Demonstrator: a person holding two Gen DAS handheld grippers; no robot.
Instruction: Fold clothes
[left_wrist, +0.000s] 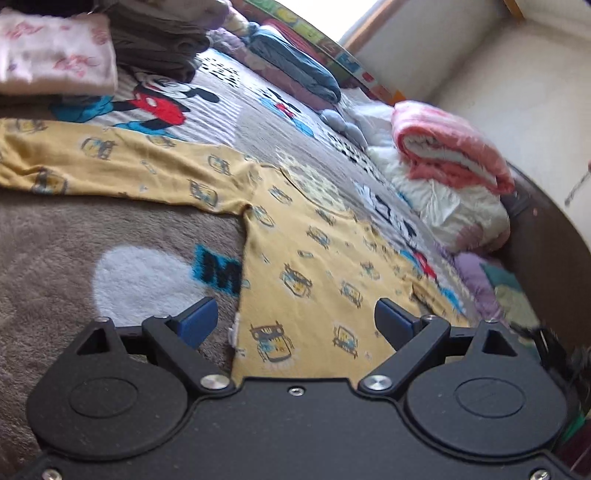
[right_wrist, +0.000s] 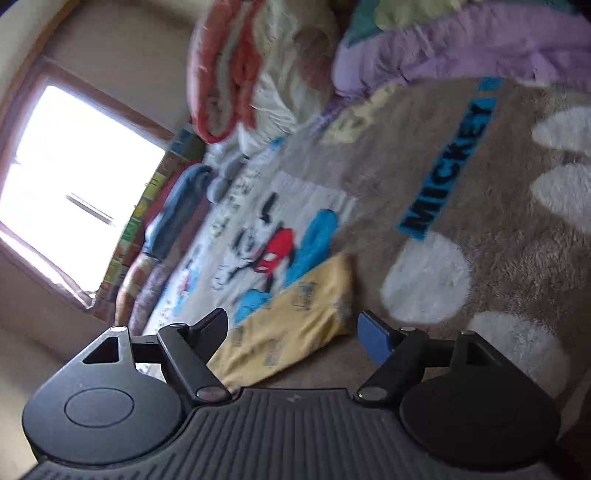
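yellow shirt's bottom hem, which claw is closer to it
Left. The left claw hangs open right over the yellow shirt body, hem just below its fingers. The right claw, also open, points at a sleeve end of the shirt, away from the hem.

Thin, soft printed cotton-like cloth on the yellow shirt (left_wrist: 303, 258), matt and lightly creased. Deep, fuzzy fleece pile on the Mickey blanket (left_wrist: 55, 236), matt and plush. Matt black plastic, finely grained, on the left gripper (left_wrist: 295, 321), with shiny metal screws and smooth blue finger pads (left_wrist: 195, 321). Glossy, crinkled white fabric on the quilt (left_wrist: 443, 206). Fluffy pink folded blanket (left_wrist: 443, 147).
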